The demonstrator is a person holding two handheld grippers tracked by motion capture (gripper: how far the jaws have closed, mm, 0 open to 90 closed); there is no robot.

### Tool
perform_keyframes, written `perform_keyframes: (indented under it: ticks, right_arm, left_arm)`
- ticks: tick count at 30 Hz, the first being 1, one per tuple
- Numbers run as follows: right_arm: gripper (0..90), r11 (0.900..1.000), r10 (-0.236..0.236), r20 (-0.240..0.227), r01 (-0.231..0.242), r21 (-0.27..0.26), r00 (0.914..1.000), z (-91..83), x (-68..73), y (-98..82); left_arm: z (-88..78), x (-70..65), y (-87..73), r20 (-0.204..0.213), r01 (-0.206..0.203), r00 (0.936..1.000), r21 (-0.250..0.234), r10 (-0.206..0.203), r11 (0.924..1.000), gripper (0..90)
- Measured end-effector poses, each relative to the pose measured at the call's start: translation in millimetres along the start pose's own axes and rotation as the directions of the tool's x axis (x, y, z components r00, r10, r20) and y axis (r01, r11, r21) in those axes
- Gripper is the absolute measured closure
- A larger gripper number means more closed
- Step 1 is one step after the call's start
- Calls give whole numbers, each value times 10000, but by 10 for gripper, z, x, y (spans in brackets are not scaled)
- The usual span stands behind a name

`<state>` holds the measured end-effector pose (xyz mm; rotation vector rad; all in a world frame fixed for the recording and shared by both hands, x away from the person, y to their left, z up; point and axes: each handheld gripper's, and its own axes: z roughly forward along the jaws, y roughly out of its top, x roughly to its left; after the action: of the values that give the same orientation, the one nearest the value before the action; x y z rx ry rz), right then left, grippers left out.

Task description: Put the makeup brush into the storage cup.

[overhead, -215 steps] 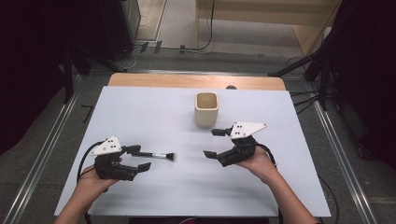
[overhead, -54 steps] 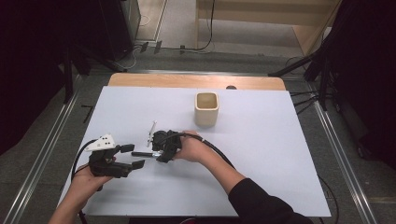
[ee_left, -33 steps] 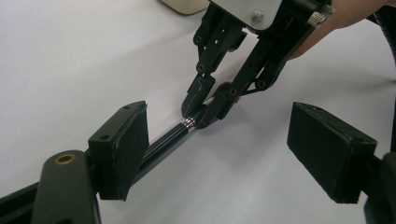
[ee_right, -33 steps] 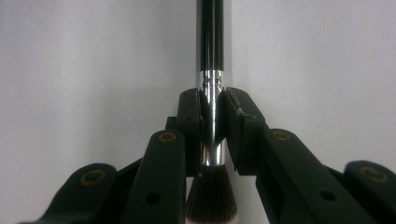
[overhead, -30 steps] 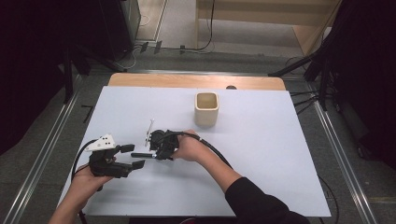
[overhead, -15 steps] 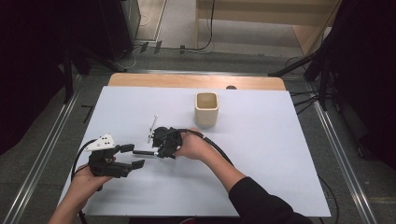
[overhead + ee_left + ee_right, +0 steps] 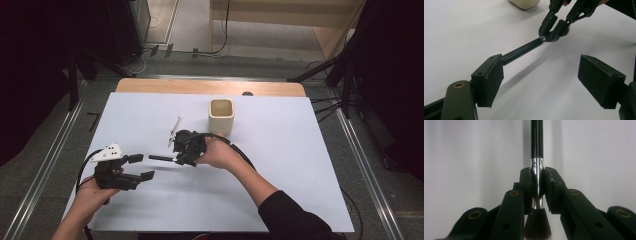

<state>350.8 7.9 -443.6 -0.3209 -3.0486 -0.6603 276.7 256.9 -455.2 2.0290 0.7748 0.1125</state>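
The brush (image 7: 161, 158), pinched at its metal collar by the right hand-held gripper (image 7: 184, 148), had been lifted toward the cup (image 7: 221, 116); the left hand-held gripper (image 7: 141, 167) was held spread, with open counter (image 7: 300, 165) alongside.

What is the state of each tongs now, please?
Left tongs: open, holding nothing.
Right tongs: closed on the brush, at its metal collar.

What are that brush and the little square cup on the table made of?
The brush looks to have a glossy black handle, plastic or lacquered wood, a shiny silver metal collar, and dark soft bristles. The cup is matte cream, likely ceramic or plastic; its thick rounded walls leave that open.
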Motion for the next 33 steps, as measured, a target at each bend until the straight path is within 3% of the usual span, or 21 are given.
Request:
perform_keyframes:
  ticks: [13, 24, 33]
  right_arm:
    - [790, 9956, 777, -38, -778, -525, 9970, -236, -27, -390]
    - [790, 9880, 961, -110, -968, -1208, 9953, -413, 63, -663]
    - [790, 9768, 1237, -196, -1253, -1736, 9921, -493, 89, -887]
  left_arm:
    - [19, -11, 10, 48, -21, 10000, 36, 20, 10000, 216]
    - [42, -36, 23, 200, -53, 9998, 42, 52, 10000, 218]
    - [47, -57, 72, 451, 188, 9988, -59, -185, 9998, 218]
